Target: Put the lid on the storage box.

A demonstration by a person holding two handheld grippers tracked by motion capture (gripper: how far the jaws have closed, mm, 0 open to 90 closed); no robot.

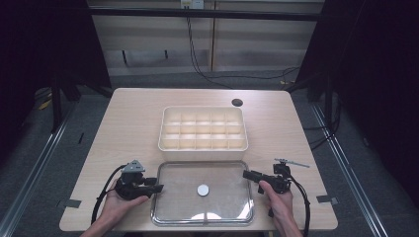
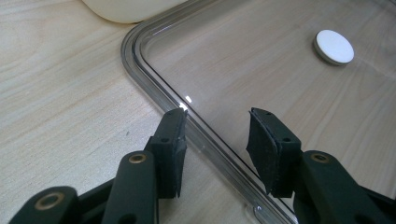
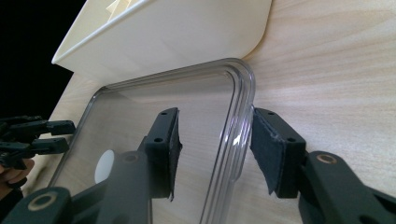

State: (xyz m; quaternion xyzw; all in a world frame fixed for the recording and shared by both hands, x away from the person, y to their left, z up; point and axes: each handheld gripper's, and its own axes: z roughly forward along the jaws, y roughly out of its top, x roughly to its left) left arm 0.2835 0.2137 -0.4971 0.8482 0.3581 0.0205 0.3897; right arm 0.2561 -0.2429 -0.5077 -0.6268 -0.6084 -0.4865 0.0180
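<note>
At the near edge of the table (image 1: 123, 113), both grippers sit at a clear lid (image 1: 183, 192) that lies flat on the wood. The left gripper (image 2: 215, 135) has its fingers (image 2: 170, 144) spread open, straddling the lid's left rim without touching it as far as the left gripper view shows. The right gripper (image 3: 212, 149) is open too, one finger (image 3: 273, 149) outside the lid's right rim on the table side, the other over the clear panel; whether the outer pad touches the rim is hard to tell.

From the lid's centre, a small white round knob (image 1: 203, 189) sits on the panel; in the left gripper view it lies at about 1 o'clock from the fingers, well apart. Just beyond the lid at 12 o'clock stands a cream divided box (image 1: 202, 129), its near wall just beside the lid's far rim. A dark round hole (image 1: 237, 102) in the table lies at 1 o'clock of the box.

Nothing stands between the fingers and the rims. The right gripper view shows the left gripper at 9 o'clock, cut off by the frame. The lid's near rim glares in the high view. The person's hands (image 1: 118, 200) hold the grippers from 6 o'clock.
</note>
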